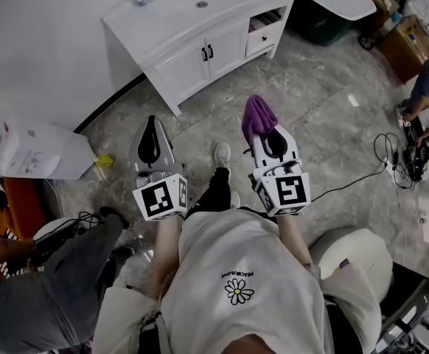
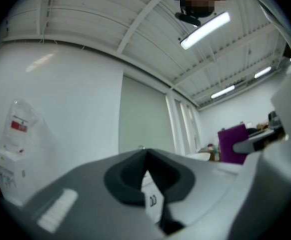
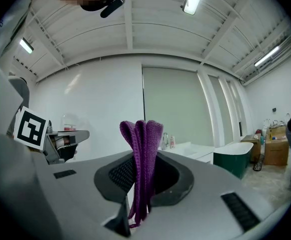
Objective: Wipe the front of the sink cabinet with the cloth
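head view: at the left edge of the frame a white box (image 1: 41,155) lies on the grey marble floor (image 1: 325,102). right of it, at centre-left, i hold the left gripper (image 1: 150,126), tips toward the top of the frame. left gripper view: its jaws are clenched against each other with nothing between them.

head view, upper centre: the white sink cabinet (image 1: 200,50) stands against the wall, front turned toward me. it has two doors with dark handles and an open shelf section at its right end. both grippers are well apart from it, over bare floor.

head view, centre-right: the right gripper (image 1: 270,137) is level with the left one and just as far from the cabinet. the purple cloth (image 1: 256,115) rises out of its tips. right gripper view: the jaws grasp the folded cloth, which stands upright above them, and its lower edge hangs below them. the cloth does not touch the cabinet.

head view, upper right: a dark green tub (image 1: 319,26) and cardboard boxes (image 1: 406,46) sit beyond the cabinet's right end.
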